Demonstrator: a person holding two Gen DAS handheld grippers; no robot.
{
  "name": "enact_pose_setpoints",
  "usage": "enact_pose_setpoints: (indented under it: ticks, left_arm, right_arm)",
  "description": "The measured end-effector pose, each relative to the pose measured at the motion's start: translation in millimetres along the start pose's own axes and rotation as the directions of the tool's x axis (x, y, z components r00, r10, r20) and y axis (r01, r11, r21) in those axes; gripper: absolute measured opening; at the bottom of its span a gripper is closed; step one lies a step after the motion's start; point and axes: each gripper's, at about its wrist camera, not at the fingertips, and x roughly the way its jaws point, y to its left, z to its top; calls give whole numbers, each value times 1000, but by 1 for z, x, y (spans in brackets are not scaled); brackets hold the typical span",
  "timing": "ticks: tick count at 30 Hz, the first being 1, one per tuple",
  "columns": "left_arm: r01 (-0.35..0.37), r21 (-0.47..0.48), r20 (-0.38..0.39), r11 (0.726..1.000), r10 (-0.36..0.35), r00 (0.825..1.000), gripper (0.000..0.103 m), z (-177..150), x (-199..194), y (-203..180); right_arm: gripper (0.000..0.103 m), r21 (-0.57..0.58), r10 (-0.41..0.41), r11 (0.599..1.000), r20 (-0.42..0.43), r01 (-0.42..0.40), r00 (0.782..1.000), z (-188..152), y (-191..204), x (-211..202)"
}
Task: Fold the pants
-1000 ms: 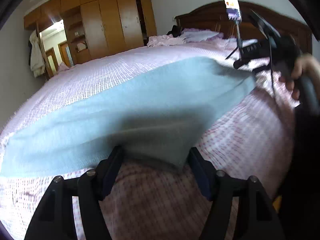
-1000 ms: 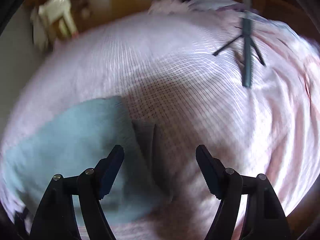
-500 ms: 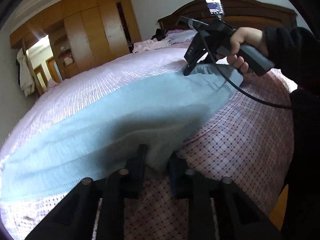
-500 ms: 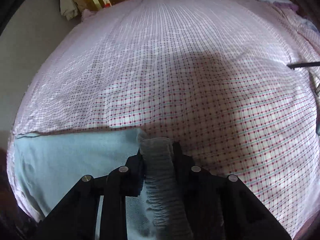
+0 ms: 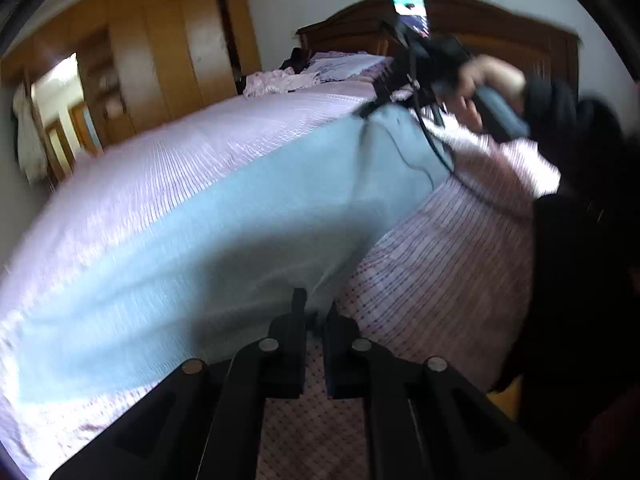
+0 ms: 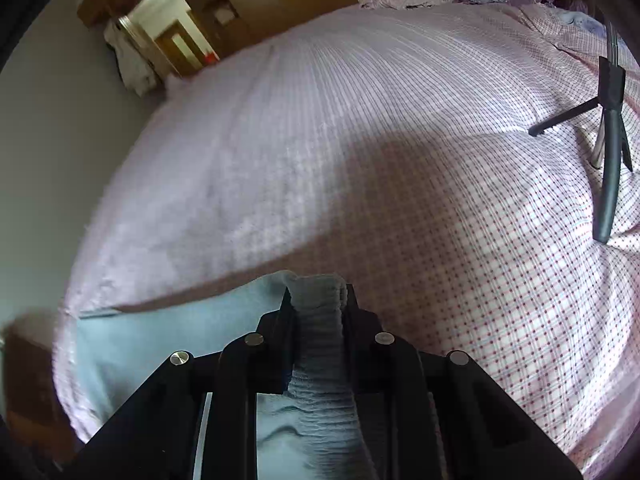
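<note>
Centrally, light-blue pants (image 5: 224, 232) lie stretched across a bed (image 5: 448, 264) covered in a pink checked sheet, running from the lower left of the left wrist view up to the right. Left gripper (image 5: 316, 312): jaws closing, nearly together, on the near edge of the pants, a thin fold of fabric pinched between the fingers. Right gripper (image 6: 318, 300): jaws closing on the ribbed grey-blue waistband (image 6: 320, 344), which bunches up between the fingers and rises above their tips; the rest of the pants spreads to the lower left of that gripper. In the left wrist view the person's hand (image 5: 484, 88) holds the right gripper at the far end of the pants. Black tripod (image 6: 608, 128): stands on the sheet, well apart to the right. Wooden wardrobe (image 5: 168, 52) and dark headboard (image 5: 500, 28) lie beyond the bed.
</note>
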Motion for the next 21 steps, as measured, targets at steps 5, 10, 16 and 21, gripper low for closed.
enact_pose_setpoints:
  ticks: [5,10,16,21]
  left_arm:
    - [55,-38,23,998,-54,998,6,-1,-9,11]
    - [72,-57,-60,996,-76,995,6,-22,22,5]
    - [52,87,-99,995,-43,994,36,-38,0,0]
    - [-8,-191,-40,981,0,999,51,-65,-45,83]
  right_arm:
    - [12,50,-43,998,-85,48,995,-8,-18,39]
    - [19,-15,-132,991,-50,132,990,-21,-9,42]
    - [48,-124,-310,941,58,315,949,-30,7,1]
    - [50,-118,-227,962,161,248,960,-55,39,-39]
